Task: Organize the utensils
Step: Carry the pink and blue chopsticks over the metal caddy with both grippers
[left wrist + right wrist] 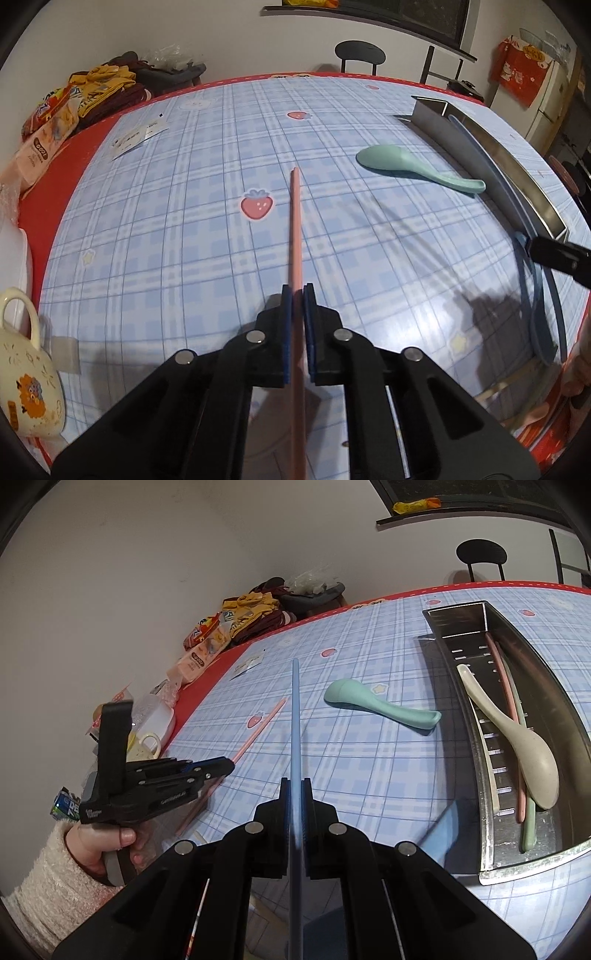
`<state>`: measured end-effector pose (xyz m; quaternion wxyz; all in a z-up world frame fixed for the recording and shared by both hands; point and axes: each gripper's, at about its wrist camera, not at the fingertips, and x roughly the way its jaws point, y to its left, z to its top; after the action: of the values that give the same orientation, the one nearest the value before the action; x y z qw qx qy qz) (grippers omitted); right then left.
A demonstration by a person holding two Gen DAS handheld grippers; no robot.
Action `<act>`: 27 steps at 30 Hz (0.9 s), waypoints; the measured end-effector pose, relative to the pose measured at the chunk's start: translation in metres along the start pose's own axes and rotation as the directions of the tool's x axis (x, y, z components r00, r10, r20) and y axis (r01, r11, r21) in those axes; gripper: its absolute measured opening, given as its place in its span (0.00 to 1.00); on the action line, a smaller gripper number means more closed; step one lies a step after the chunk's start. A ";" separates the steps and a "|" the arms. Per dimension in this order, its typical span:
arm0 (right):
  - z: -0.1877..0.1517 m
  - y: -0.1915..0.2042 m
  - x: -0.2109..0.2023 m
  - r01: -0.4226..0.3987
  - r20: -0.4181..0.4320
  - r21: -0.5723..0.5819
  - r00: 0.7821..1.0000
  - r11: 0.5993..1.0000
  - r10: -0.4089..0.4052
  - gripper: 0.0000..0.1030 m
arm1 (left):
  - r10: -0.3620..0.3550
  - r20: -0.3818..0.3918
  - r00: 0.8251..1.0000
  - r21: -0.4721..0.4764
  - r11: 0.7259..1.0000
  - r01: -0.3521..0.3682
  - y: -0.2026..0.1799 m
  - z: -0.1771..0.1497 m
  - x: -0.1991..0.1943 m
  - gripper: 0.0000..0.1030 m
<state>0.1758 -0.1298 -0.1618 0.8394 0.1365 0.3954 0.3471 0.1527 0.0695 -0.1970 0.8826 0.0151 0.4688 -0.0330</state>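
My left gripper [297,291] is shut on a pink chopstick [296,229] that points away over the blue plaid tablecloth, its far tip near a strawberry print. The right wrist view shows the same left gripper [225,766] held low over the table in a person's hand, with the pink chopstick [266,720] between its pads. My right gripper [295,782] is shut on a blue chopstick [296,709]. A mint green spoon [376,703] lies face down between the chopsticks and the steel tray [458,609]. The tray holds a cream spoon [524,746] and several chopsticks.
A blue spoon [439,834] lies on the cloth beside the tray's near end. A cream mug [29,376] stands at the left edge. Snack packs [48,122], folded clothes and a paper card [140,136] sit at the far left. A chair [360,53] stands behind the table.
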 end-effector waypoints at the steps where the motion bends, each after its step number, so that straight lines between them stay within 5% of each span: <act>1: 0.000 0.000 0.000 0.001 0.000 0.002 1.000 1.000 -0.001 0.06 | -0.001 0.004 1.000 -0.003 1.000 0.001 0.000 -0.002 -0.001 0.10; 18: -0.003 -0.003 0.008 0.025 -0.016 0.013 1.000 1.000 -0.024 0.06 | -0.051 0.063 0.997 -0.062 0.997 0.055 0.005 -0.015 -0.006 0.12; 27: -0.003 -0.004 0.009 0.032 -0.015 0.019 0.999 0.999 -0.031 0.06 | 0.015 0.071 0.997 -0.015 1.000 -0.014 -0.006 -0.018 -0.007 0.11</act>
<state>0.1792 -0.1269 -0.1710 0.8405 0.1359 0.4069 0.3309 0.1336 0.0643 -0.2007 0.8989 0.0108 0.4374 -0.0236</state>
